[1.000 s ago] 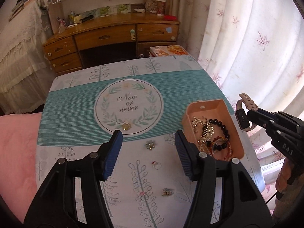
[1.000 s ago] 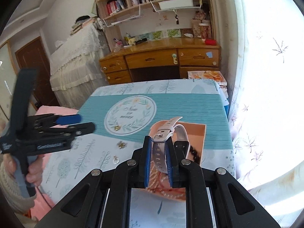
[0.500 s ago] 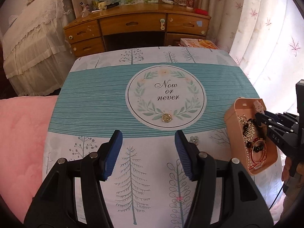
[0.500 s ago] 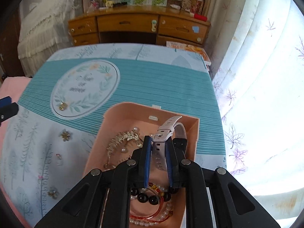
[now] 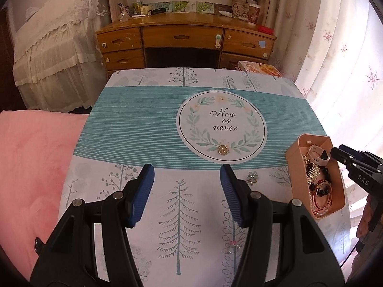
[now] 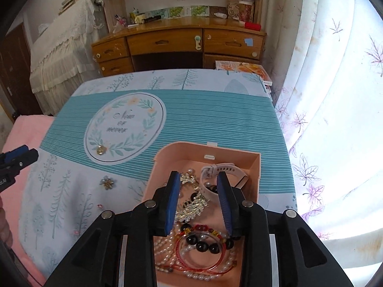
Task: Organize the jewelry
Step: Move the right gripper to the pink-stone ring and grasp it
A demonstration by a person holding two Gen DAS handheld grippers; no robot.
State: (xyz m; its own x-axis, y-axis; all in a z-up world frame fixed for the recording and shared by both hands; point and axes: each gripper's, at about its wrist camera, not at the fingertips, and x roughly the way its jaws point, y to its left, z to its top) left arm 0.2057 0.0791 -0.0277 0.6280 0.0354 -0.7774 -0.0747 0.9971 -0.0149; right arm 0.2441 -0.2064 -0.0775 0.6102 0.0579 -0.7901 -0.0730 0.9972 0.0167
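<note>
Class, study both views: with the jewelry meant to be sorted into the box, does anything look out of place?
Yes. Several small pieces lie loose on the tablecloth outside the box: a gold brooch on the printed wreath, a flower brooch beside the box, and a ring nearer the camera. The watch already lies in the box.

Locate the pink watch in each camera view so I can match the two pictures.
Left wrist view: the pink watch lies at the far end of the peach box, at the right edge.
Right wrist view: the watch is at lower centre, in the box's far end beyond the open right gripper.
Shared landmark: the "Now or never" emblem.
</note>
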